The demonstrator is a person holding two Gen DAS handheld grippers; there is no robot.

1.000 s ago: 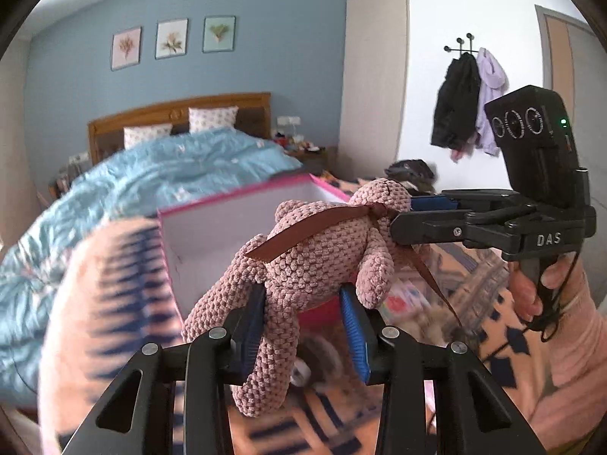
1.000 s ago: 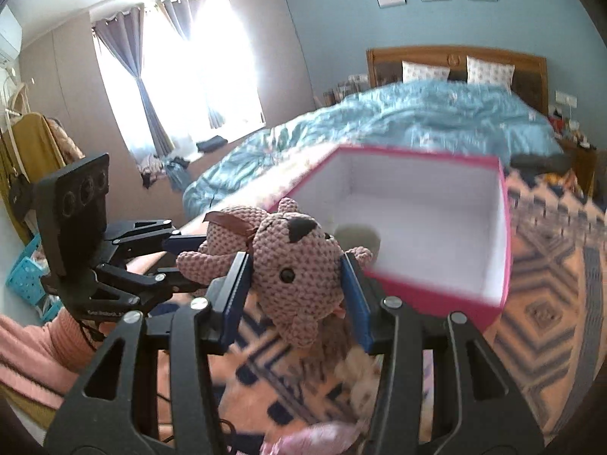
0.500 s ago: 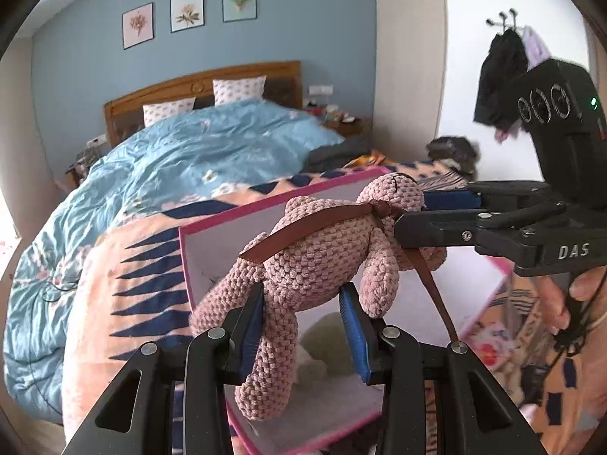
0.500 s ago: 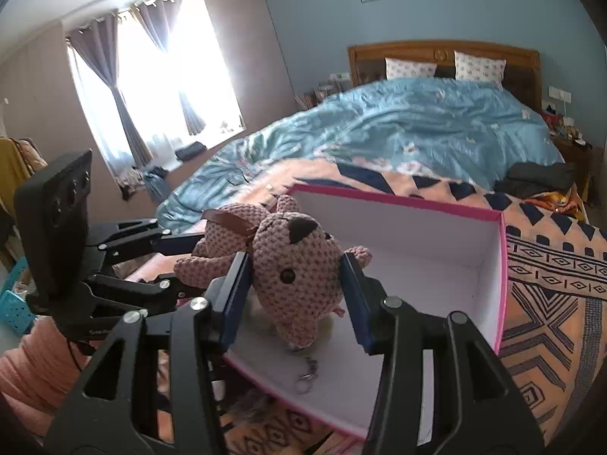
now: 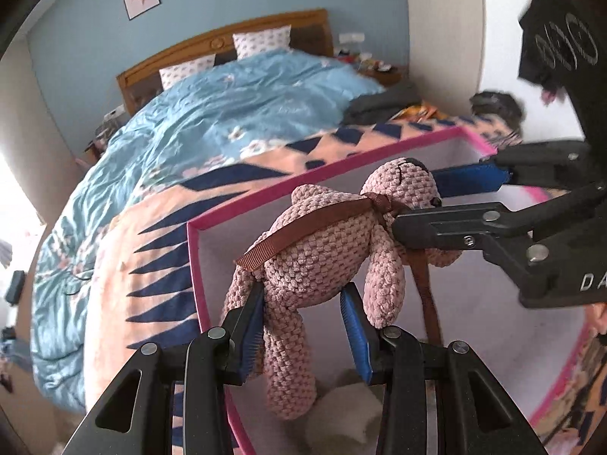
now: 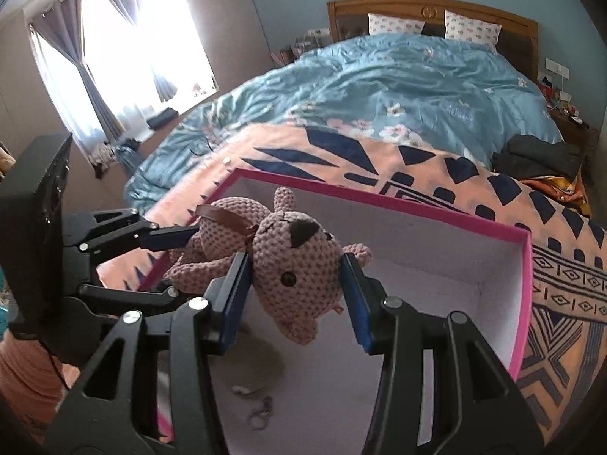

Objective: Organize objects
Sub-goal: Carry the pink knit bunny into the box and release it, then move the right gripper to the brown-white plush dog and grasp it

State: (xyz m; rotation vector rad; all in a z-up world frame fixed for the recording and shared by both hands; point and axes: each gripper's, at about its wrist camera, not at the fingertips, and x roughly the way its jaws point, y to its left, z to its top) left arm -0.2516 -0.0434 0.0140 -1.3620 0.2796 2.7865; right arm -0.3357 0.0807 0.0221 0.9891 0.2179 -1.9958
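the left gripper (image 5: 303, 326) is clamped on the body of the knitted pink bear (image 5: 322, 250); the right gripper (image 6: 294, 288) pinches its head. the bear hangs between them just above the open pink-rimmed box (image 6: 525, 303), whose white floor already holds a pale fuzzy item (image 5: 341, 417) and a small metal clasp (image 6: 261, 415). the box sits on the patterned blanket (image 6: 436, 167). step in hand: carrying the toy in. next, i judge, calls for lowering it and letting both grips go.
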